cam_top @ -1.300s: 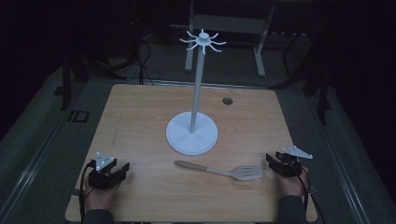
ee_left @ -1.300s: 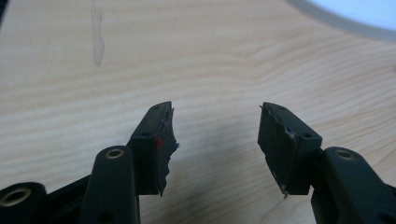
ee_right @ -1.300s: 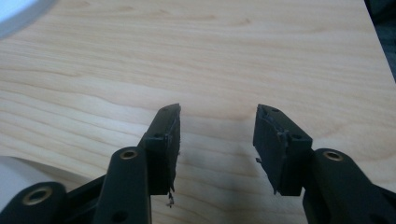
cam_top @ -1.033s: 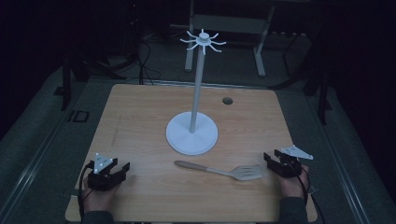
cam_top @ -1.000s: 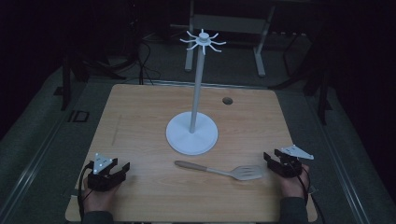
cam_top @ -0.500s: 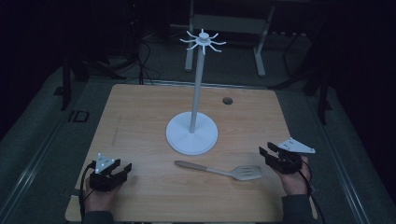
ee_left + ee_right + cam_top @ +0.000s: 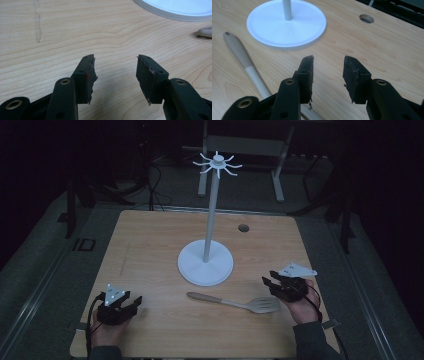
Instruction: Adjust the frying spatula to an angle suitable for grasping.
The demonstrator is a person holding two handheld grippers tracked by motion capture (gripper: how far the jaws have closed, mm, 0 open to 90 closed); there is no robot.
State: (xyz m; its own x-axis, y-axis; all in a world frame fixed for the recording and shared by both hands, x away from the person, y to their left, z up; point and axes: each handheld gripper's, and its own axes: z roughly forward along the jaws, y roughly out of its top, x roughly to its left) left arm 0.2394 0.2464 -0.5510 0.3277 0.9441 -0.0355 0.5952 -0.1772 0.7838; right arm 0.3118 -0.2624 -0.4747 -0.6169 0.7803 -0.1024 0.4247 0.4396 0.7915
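So there's a wooden counter [image 7: 150, 250] with a white hook stand [image 7: 206, 262] sitting roughly in the middle of it: round flat base, thin pole, little ring of hooks on top. I'll use that stand as the reference for everything.

A spatula [image 7: 235, 302] lies flat on the counter just in front of the stand's base, on the person's side. Its pale handle end sits closest to the base and the slotted head points off toward the right tongs. A small round hole [image 7: 243, 227] in the counter is behind the stand and a bit to its right.

The left tongs [image 7: 120, 306] are well to the front-left of the stand, low over the wood, jaws spread with nothing between them. In the left gripper view you can see bare wood in the gap.

The right tongs [image 7: 272, 284] are front-right of the stand, right next to the spatula head, jaws also parted and empty. In the right gripper view the spatula handle passes under the left-hand jaw.
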